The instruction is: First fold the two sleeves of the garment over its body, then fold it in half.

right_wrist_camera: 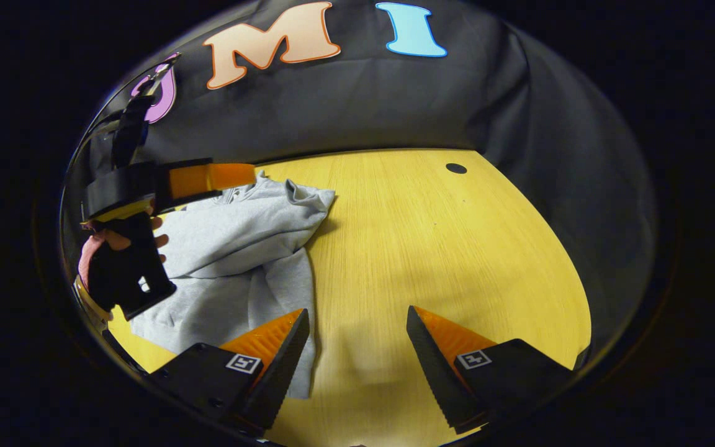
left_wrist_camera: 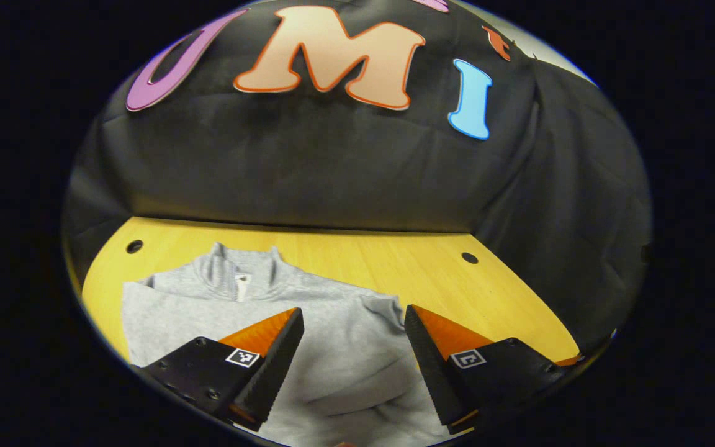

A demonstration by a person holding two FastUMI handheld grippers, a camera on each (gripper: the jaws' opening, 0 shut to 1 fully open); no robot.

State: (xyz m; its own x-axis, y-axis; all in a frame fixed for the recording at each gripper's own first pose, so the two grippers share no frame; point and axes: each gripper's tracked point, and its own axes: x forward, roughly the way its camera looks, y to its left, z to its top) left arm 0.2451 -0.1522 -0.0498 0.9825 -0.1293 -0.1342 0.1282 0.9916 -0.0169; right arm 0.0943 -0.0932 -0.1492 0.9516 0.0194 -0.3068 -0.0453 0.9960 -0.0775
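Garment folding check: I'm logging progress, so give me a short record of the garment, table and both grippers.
garment: grey sweatshirt, collar toward the booth's wall, lying on the table
sleeves: one looks folded over the body; the other I cannot tell
half fold: not yet done
table: yellow wood
left gripper: open, above the garment, holding nothing
right gripper: open, above bare table beside the garment's edge

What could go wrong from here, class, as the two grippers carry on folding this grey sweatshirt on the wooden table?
1. The folded sleeve lies loosely bunched on the grey sweatshirt, so halving it now may trap wrinkles.
2. The left gripper hangs open above the fabric; closing there might pinch several layers together.
3. The right gripper is open over the bare wooden table beside the hem, so it might miss the cloth.
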